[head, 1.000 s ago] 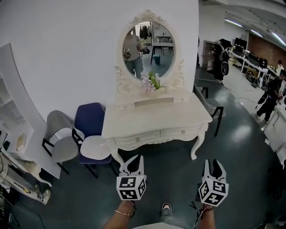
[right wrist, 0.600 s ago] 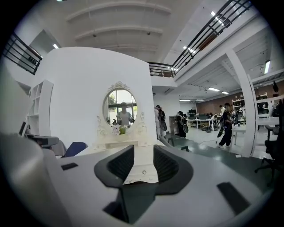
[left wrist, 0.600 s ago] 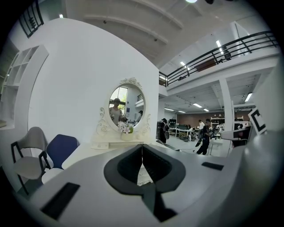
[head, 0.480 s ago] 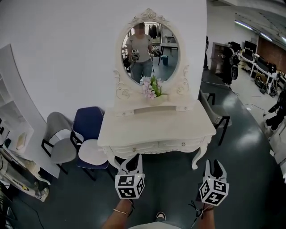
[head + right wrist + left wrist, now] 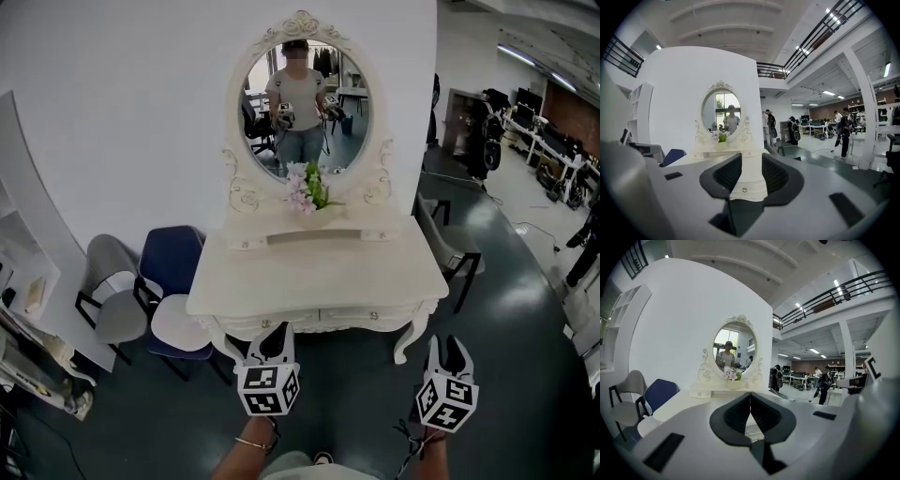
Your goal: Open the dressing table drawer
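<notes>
We note the left claw (image 5: pixel 272 334) closed, nothing in it. We note the right claw (image 5: pixel 447 345) parted, empty, near the drawer (image 5: pixel 370 317), not touching.

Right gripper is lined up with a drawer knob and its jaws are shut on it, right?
No: the right gripper is lined up with a drawer knob, but its jaws are open, not yet on it, as the right gripper view shows.
</notes>
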`<control>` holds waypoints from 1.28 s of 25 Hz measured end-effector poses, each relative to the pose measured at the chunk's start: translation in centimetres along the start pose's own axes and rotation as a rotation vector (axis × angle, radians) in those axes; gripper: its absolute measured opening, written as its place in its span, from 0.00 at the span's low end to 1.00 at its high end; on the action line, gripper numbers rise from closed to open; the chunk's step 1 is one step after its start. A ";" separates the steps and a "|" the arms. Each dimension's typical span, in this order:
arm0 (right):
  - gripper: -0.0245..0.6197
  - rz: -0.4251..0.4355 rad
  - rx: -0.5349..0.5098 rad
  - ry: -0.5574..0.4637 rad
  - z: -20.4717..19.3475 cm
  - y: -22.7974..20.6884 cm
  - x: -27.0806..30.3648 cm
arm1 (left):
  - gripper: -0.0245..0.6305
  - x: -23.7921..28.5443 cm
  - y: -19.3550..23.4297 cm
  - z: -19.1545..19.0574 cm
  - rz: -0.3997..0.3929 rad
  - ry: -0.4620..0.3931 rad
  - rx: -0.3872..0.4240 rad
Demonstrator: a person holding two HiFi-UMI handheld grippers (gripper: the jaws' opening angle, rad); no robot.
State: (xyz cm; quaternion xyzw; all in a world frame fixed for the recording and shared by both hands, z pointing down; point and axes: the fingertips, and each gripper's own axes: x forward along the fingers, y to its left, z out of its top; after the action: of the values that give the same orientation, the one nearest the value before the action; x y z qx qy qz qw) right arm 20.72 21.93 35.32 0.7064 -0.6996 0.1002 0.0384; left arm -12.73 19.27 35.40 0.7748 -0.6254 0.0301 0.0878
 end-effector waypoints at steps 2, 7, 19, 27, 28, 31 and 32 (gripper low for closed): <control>0.26 -0.001 0.010 0.008 -0.1 -0.4 0.8 | 0.07 0.6 -0.1 -0.3 0.003 0.013 0.007; 0.25 -0.004 0.028 0.016 -0.5 -0.6 2.0 | 0.07 1.7 0.7 -0.3 0.020 0.028 0.022; 0.25 -0.036 0.019 0.016 0.0 -1.1 8.3 | 0.07 9.4 2.1 0.6 0.000 0.008 0.004; 0.25 -0.053 0.013 0.009 2.6 -1.3 15.4 | 0.07 17.6 2.9 2.7 -0.033 0.012 0.005; 0.25 -0.058 0.013 0.010 2.8 -1.4 16.3 | 0.07 18.7 3.0 2.9 -0.038 0.015 0.005; 0.25 -0.068 0.010 0.013 3.7 -1.5 19.2 | 0.07 22.1 3.2 3.8 -0.055 0.015 0.009; 0.25 -0.070 0.009 0.014 4.1 -1.5 20.1 | 0.07 23.2 3.4 4.2 -0.058 0.015 0.009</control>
State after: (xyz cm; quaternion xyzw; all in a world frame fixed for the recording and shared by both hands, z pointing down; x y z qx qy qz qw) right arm 22.57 1.42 35.41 0.7298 -0.6738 0.1066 0.0437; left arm -11.27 -4.46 35.27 0.7927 -0.6019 0.0361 0.0897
